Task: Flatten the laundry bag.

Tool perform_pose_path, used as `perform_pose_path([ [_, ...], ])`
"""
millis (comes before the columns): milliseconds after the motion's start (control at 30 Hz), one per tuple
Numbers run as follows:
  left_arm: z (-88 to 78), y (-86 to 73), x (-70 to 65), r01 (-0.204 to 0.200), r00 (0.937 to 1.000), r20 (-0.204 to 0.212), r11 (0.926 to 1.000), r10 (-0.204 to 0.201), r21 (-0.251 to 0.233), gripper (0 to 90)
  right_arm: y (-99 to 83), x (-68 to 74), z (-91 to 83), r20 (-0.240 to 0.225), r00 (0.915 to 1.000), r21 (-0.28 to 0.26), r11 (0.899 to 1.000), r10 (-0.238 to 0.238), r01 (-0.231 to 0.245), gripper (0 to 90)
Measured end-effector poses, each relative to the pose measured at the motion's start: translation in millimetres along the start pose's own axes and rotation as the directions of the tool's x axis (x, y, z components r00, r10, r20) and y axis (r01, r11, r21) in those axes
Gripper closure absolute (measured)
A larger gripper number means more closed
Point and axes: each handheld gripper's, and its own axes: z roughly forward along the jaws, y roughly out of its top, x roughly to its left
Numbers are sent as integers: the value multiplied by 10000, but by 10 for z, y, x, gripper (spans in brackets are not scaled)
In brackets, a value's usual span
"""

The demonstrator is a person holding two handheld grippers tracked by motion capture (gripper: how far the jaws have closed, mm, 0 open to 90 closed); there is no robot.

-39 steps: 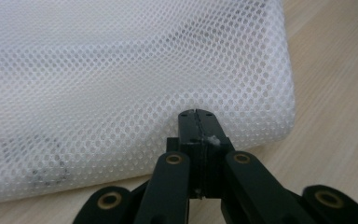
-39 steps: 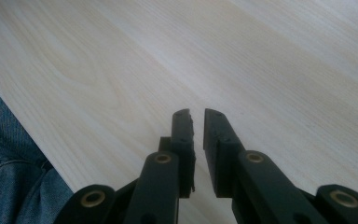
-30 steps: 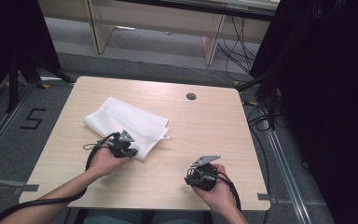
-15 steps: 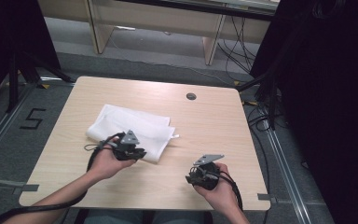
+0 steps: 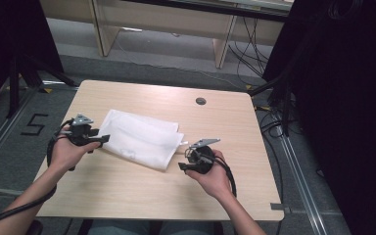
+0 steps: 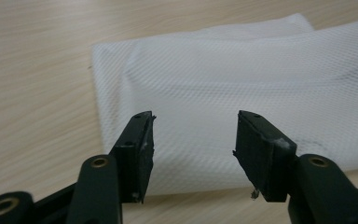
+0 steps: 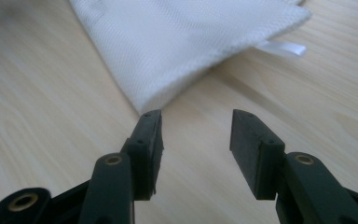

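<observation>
A folded white mesh cloth lies on the wooden table, left of centre. My left gripper is at the cloth's left edge and points right at it. Its jaws have just been opening and stand open; in the left gripper view the cloth lies past the gap, and no pad touches it. My right gripper is off the cloth's near right corner. Its jaws have also just been opening, and they stand open over bare wood, short of the cloth's corner and its white ribbon tag.
A round cable hole sits near the table's far edge. Bare wood stretches right of the cloth and along the near edge. Dark stands and cables crowd the floor to the right, and a "5" is marked on the floor at left.
Both grippers went from shut to open. The left hand pulled away to the left, off the cloth to its left edge. The right hand moved up and left toward the cloth's corner.
</observation>
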Motion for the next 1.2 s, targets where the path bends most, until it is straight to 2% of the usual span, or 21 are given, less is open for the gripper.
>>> perform_pose_path([
  [33, 0, 0, 0, 0, 10000, 0, 10000, 0, 0, 438, 0, 0, 0, 0, 10000, 0, 10000, 0, 0, 547],
  [133, 43, -40, 118, 537, 9985, -51, 9986, -537, 6, 422, 143, 44, 152, -112, 9993, 248, 9990, 370, -367, 534],
  [167, 85, -56, 154, 864, 9963, 54, 9962, -863, -78, 414, 201, 72, 248, -250, 9985, 94, 9988, 487, -485, 518],
  [267, 141, -82, 182, 998, 9950, -2, 9950, -998, 68, 413, 244, 85, 327, -152, 9976, 381, 9971, 671, -664, 497],
  [367, 214, -115, 190, 796, 9968, 16, 9961, -797, 393, 455, 280, 106, 437, -176, 9951, 801, 9922, 969, -952, 494],
  [400, 212, -116, 200, 583, 9983, -35, 9963, -582, 631, 464, 285, 99, 466, -126, 9946, 780, 9918, 1030, -1017, 494],
  [433, 232, -116, 191, 283, 9996, -10, 9962, -283, 818, 529, 292, 81, 514, -123, 9911, 812, 9880, 1328, -1314, 499],
  [500, 245, -120, 178, 262, 9997, 5, 9958, -263, 880, 548, 292, 61, 532, -127, 9908, 841, 9875, 1351, -1336, 506],
  [567, 258, -126, 157, 153, 9998, 116, 9937, -167, 1110, 641, 297, 38, 564, -62, 9878, 857, 9843, 1553, -1543, 601],
  [600, 263, -132, 137, 112, 9998, 141, 9930, -129, 1175, 698, 297, 8, 560, -49, 9903, 930, 9861, 1388, -1377, 743],
  [667, 267, -138, 96, -73, 9992, 397, 9898, 16, 1424, 709, 296, 3, 550, -78, 9915, 989, 9868, 1295, -1281, 790],
  [700, 273, -141, 57, -125, 9989, 455, 9893, 59, 1450, 732, 286, -16, 526, 78, 9955, 1006, 9904, 944, -947, 830],
  [800, 299, -148, -92, -319, 9978, 629, 9871, 222, 1567, 766, 239, -67, 450, 156, 9957, 1082, 9898, 913, -925, 850],
  [867, 320, -152, -214, -644, 9950, 862, 9843, 507, 1643, 773, 178, -115, 378, 274, 9957, 1113, 9896, 890, -916, 849],
  [967, 341, -140, -430, -1318, 9854, 1304, 9749, 1092, 1793, 777, 45, -220, 247, 330, 9929, 1139, 9866, 1139, -1169, 838],
  [1033, 356, -123, -554, -1700, 9765, 1645, 9670, 1394, 1895, 779, -48, -296, 147, 586, 9915, 1163, 9856, 1165, -1227, 834],
  [1067, 368, -113, -659, -1991, 9686, 1881, 9604, 1626, 1950, 779, -84, -319, 109, 646, 9902, 1175, 9844, 1239, -1309, 833],
  [1100, 374, -113, -706, -2169, 9642, 1949, 9575, 1797, 1902, 779, -182, -397, 6, 806, 9880, 1183, 9830, 1314, -1404, 830],
  [1133, 381, -113, -766, -2288, 9604, 2056, 9537, 1883, 1954, 779, -182, -397, 6, 806, 9880, 1183, 9830, 1314, -1404, 830],
  [1167, 374, -109, -819, -2477, 9538, 2247, 9455, 1997, 2112, 780, -224, -428, -29, 866, 9869, 1138, 9828, 1358, -1452, 827],
  [1200, 380, -121, -873, -2590, 9504, 2287, 9435, 2108, 2068, 781, -262, -455, -62, 917, 9863, 1117, 9828, 1372, -1471, 825],
])
